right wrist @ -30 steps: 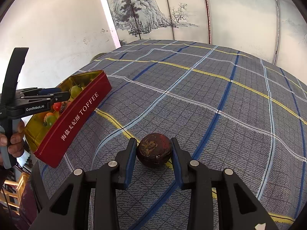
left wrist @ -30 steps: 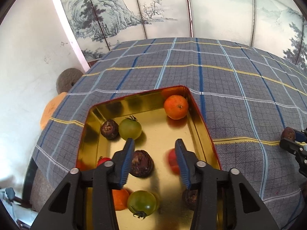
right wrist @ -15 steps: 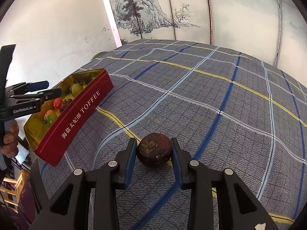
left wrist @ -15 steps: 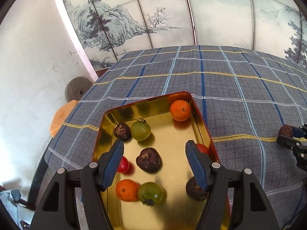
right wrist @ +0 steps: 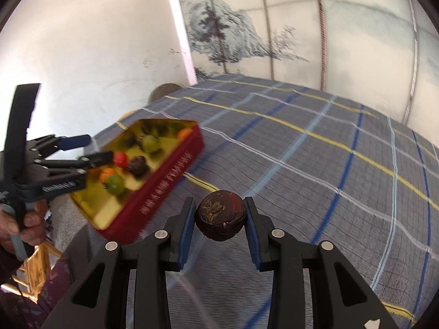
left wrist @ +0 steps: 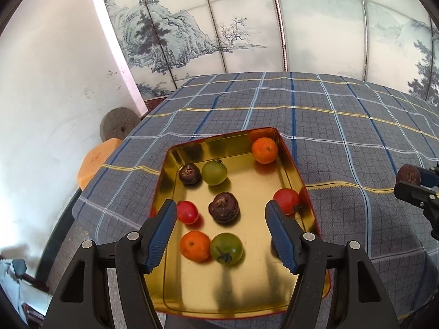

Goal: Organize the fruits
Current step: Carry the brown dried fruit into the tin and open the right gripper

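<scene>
A gold tin with red sides [left wrist: 290,161] lies at the table's left edge and holds several fruits: oranges [left wrist: 264,150], green tomatoes [left wrist: 214,173], red tomatoes [left wrist: 286,197] and dark brown round fruits [left wrist: 224,208]. My left gripper [left wrist: 219,233] is open and empty above the tin's near half. My right gripper [right wrist: 219,216] is shut on a dark brown round fruit [right wrist: 219,215], held above the cloth right of the tin [right wrist: 164,183]. That fruit also shows in the left wrist view [left wrist: 408,174].
A blue-grey plaid cloth [left wrist: 315,115] covers the table. Painted screen panels [left wrist: 247,27] stand behind it. An orange stool [left wrist: 94,161] and a round stone [left wrist: 119,122] sit beyond the left edge. The left gripper shows in the right wrist view [right wrist: 79,150].
My left gripper has opened wider and drawn back above the tin. My right gripper has lifted the dark fruit off the cloth and moved toward the tin.
</scene>
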`<state>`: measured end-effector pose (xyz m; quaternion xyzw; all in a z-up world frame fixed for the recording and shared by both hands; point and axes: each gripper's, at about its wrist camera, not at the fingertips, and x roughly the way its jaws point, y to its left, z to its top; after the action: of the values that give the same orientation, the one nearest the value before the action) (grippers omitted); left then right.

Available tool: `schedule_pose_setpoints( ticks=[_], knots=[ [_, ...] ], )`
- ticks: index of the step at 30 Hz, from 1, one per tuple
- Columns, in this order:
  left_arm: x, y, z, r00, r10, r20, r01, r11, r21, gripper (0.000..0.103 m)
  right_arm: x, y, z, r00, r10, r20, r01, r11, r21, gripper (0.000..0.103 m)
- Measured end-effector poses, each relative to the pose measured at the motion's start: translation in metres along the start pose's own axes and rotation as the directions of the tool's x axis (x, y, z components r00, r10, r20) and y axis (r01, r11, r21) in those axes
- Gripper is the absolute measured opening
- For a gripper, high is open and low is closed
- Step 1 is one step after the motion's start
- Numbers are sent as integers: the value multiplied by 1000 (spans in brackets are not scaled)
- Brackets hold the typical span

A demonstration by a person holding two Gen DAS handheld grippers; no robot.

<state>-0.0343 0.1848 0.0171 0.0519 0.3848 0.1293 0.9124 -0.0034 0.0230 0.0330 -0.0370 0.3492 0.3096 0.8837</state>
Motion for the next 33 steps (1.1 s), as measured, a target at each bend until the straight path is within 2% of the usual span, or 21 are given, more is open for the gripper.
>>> schedule_pose_setpoints(
  ticks=[7, 15, 26, 33],
  knots=[
    [-12, 17, -9, 1000, 8, 17, -7, 999, -34, 68, -7, 44, 17, 998, 57, 21, -55, 995, -78, 33],
    [-22, 46, -21, 999, -2, 37, 6, 995, -100, 68, -1, 84, 26, 992, 126, 10, -124, 985, -117, 33],
    [-19, 82, -39, 1000, -2, 24, 6, 985, -173, 68, 20, 126, 27, 986, 162, -39, -166, 971, -174, 33],
    [-21, 99, -49, 999, 0, 47, 10, 980, -201, 68, 36, 139, 23, 984, 161, -76, -172, 967, -187, 33]
  ],
)
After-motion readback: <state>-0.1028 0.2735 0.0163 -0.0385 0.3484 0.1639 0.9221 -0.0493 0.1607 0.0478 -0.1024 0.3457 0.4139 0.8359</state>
